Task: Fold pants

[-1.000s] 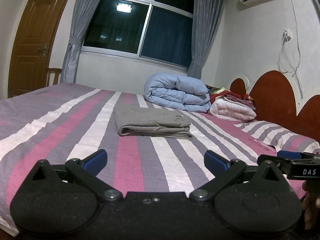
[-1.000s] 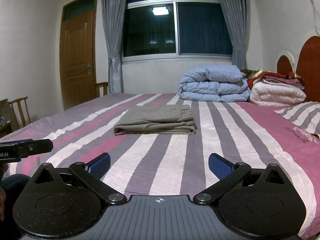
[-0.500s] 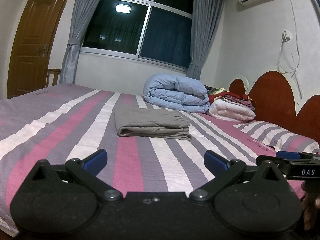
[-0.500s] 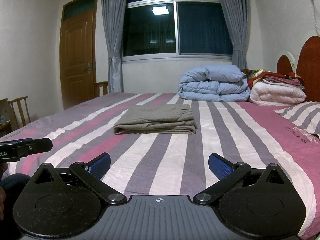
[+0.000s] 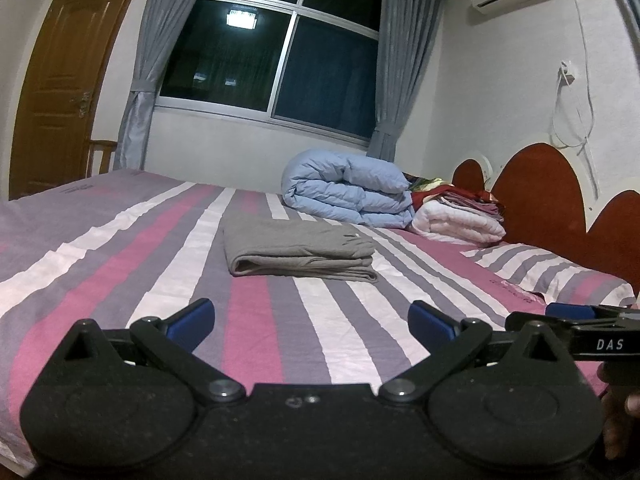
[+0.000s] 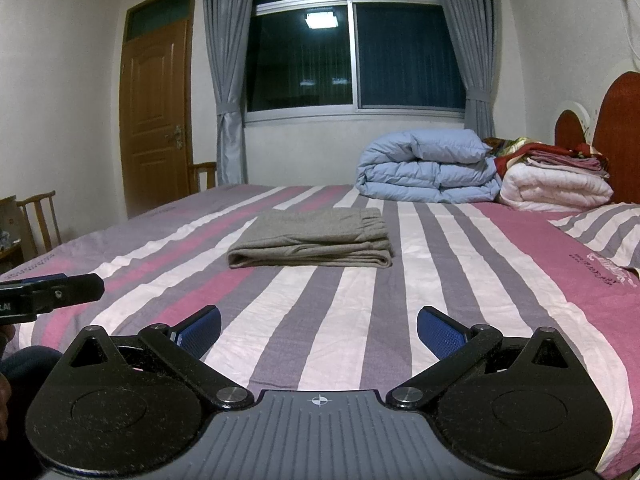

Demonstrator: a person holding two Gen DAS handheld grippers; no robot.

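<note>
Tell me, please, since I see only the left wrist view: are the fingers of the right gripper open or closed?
Observer: Open. In the right wrist view, the right gripper has its two blue fingers wide apart, with only the striped bed sheet showing between them.
Operator: Is it touching the pants?
Observer: No. The folded grey pants lie farther up the bed, well apart from those fingers.
Operator: Is anything beside the bed on the door side?
Observer: Yes, a small wooden chair stands near the wall there, outside your view.
</note>
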